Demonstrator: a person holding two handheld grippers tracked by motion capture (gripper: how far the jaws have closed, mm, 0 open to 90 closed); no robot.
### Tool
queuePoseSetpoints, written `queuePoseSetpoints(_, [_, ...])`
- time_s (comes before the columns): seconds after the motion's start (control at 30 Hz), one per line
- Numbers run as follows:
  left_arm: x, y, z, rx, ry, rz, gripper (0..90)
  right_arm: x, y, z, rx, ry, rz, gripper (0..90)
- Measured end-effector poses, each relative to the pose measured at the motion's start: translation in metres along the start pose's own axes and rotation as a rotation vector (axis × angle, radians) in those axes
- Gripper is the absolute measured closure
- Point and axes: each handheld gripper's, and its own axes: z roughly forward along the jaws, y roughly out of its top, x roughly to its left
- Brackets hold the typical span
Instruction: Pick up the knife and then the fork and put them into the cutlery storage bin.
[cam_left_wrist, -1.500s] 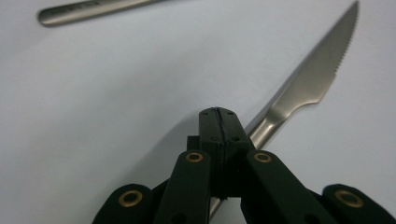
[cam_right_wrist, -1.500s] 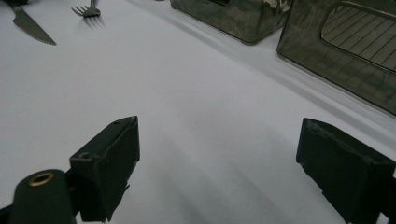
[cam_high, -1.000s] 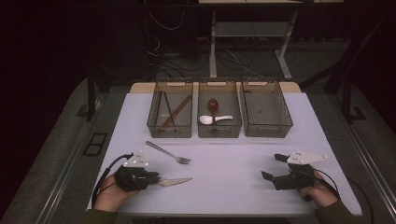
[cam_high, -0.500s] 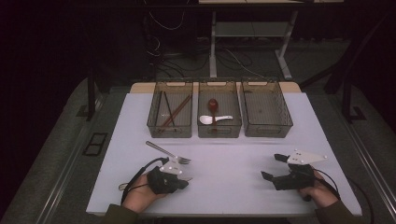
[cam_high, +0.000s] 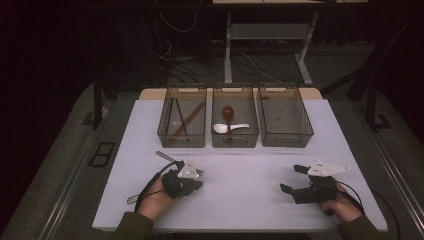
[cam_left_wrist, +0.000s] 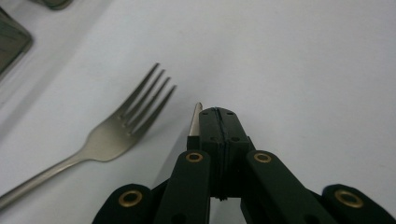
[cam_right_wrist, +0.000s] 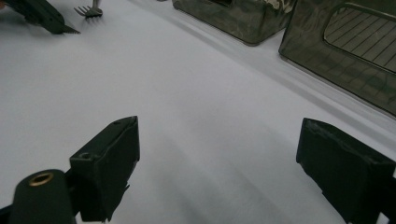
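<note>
- Beyond both tools stand three clear bins: the left bin (cam_high: 182, 120) holds chopsticks (cam_high: 186, 120), the middle bin (cam_high: 235, 120) a white spoon (cam_high: 227, 128) and a small reddish thing I cannot identify, the right bin (cam_high: 285, 117) shows bare mesh.
- The left tool (cam_left_wrist: 212, 121) is pressed together on a knife (cam_left_wrist: 194, 119); just its metal tip peeks out beside the jaws, with the handle end trailing behind the hand.
- A fork (cam_left_wrist: 109, 140) lies just left of that tool, handle cut off.
- The right tool (cam_high: 295, 179) is spread wide over the white table (cam_high: 250, 185).
- Dark room, cables on the floor beyond.
</note>
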Motion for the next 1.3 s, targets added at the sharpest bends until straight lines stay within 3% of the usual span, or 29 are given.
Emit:
queuePoseSetpoints(0.1, [0.004,0.001,0.0,0.009,0.046,0.006,89.2,0.0,0.0,0.0,-0.001,0.0,0.001,13.2])
queuePoseSetpoints(0.3, [0.005,-0.003,-0.007,-0.021,-0.013,-0.052,89.1,0.0,0.0,0.0,0.0,0.003,0.0,13.2])
queuePoseSetpoints(0.43, [0.009,-0.008,-0.026,-0.02,-0.015,-0.089,84.4,0.0,0.0,0.0,-0.001,0.002,0.001,13.2])
queuePoseSetpoints(0.7, [0.03,-0.042,-0.067,0.021,0.013,-0.148,70.6,0.0,0.0,0.0,0.002,0.005,-0.003,13.2])
queuePoseSetpoints(0.83, [0.035,-0.063,-0.081,0.01,0.022,-0.173,67.0,0.001,0.0,0.001,0.007,0.009,-0.001,13.2])
queuePoseSetpoints(0.9, [0.036,-0.073,-0.082,-0.004,0.016,-0.192,66.1,0.001,0.0,0.002,0.008,0.008,-0.002,13.1])
queuePoseSetpoints(1.07, [0.038,-0.094,-0.076,-0.012,-0.006,-0.195,65.9,0.001,0.0,0.003,0.01,0.008,-0.003,13.2])
queuePoseSetpoints(1.17, [0.039,-0.098,-0.075,-0.037,-0.024,-0.198,68.4,0.001,0.0,0.003,0.009,0.009,-0.003,13.2])
queuePoseSetpoints(1.3, [0.034,-0.097,-0.074,-0.033,-0.007,-0.187,74.5,0.001,0.0,0.003,0.01,0.009,-0.003,13.2])
